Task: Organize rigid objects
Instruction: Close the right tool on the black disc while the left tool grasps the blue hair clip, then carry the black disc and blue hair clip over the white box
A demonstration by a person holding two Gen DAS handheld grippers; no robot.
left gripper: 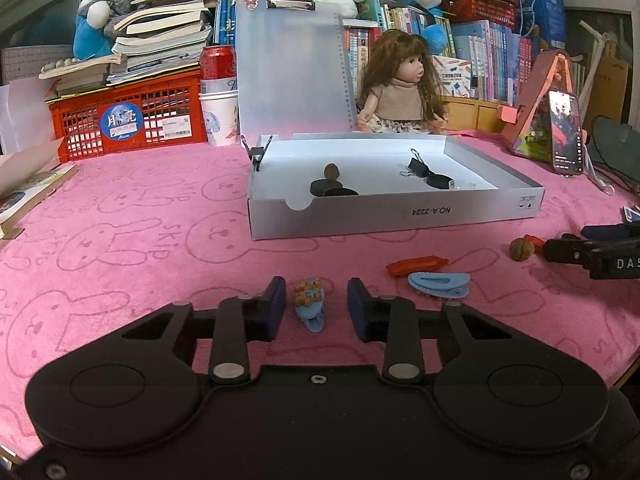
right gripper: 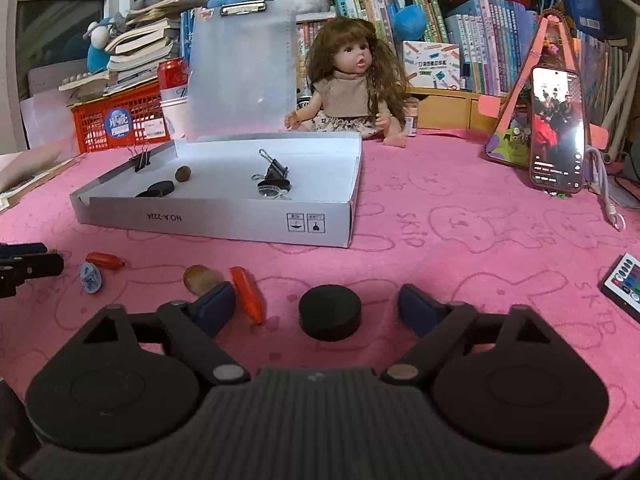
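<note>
A white open box (left gripper: 400, 218) (right gripper: 224, 222) stands on the pink cloth and holds black caps, a nut and binder clips. My left gripper (left gripper: 316, 300) is open, its fingers either side of a small blue hair clip with bears (left gripper: 309, 300). A bigger blue hair clip (left gripper: 438, 284) and a red clip (left gripper: 416, 265) lie to its right, with a brown nut (left gripper: 521, 249) beyond. My right gripper (right gripper: 316, 306) is open around a black round cap (right gripper: 330, 312). An orange-red clip (right gripper: 248, 294) and a brown nut (right gripper: 200, 278) lie by its left finger.
A doll (left gripper: 400, 84) sits behind the box. A red crate (left gripper: 128, 118) with books, a can and cups stand back left. A phone (right gripper: 556, 132) leans on a pink stand at right. A remote (right gripper: 624, 286) lies at the right edge.
</note>
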